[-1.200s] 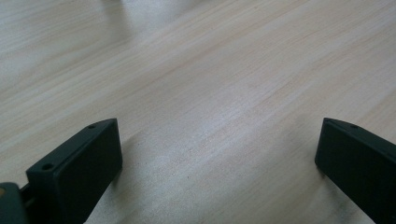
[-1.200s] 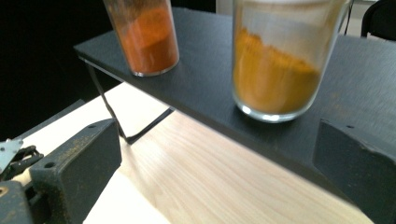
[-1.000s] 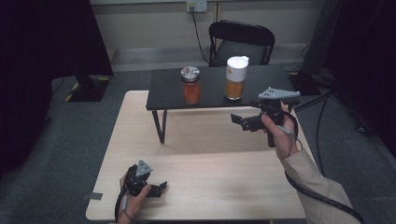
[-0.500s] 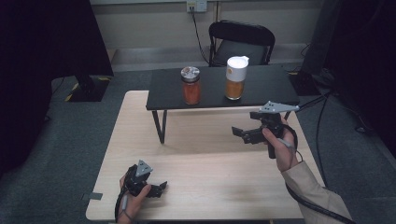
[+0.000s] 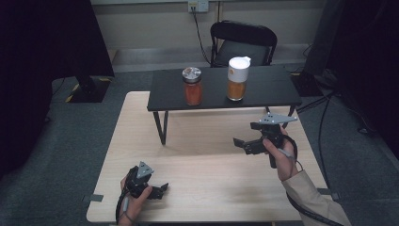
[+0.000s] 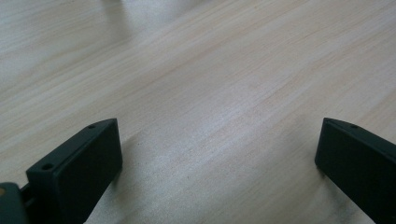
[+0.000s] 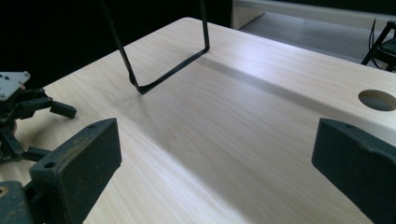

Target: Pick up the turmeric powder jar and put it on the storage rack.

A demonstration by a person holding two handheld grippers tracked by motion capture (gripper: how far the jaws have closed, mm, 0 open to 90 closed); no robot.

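Note:
My left gripper (image 5: 161, 189) rests low near the front left of the light wooden table (image 5: 211, 165), held in a hand, open. Its own view shows the two black jaws wide apart over bare wood (image 6: 218, 125). My right gripper (image 5: 245, 134) hovers over the right half of the table, in front of the low black table (image 5: 268, 87), open with nothing between its jaws (image 7: 217, 125). Its view looks across the wood at the left gripper (image 7: 56, 130). A glass jar (image 5: 192, 87) of orange contents and a white-lidded cup (image 5: 237, 77) stand on the black table.
The black table's thin wire leg (image 7: 173, 70) stands on the wooden top. A round cable hole (image 7: 377, 99) is cut in the wood near one edge. A black folding chair (image 5: 242, 40) stands behind. Cables (image 5: 324, 122) trail on the grey floor at right.
My right gripper has drawn back from the black table's front edge toward the person and sunk lower, still open. The left gripper has stayed put.

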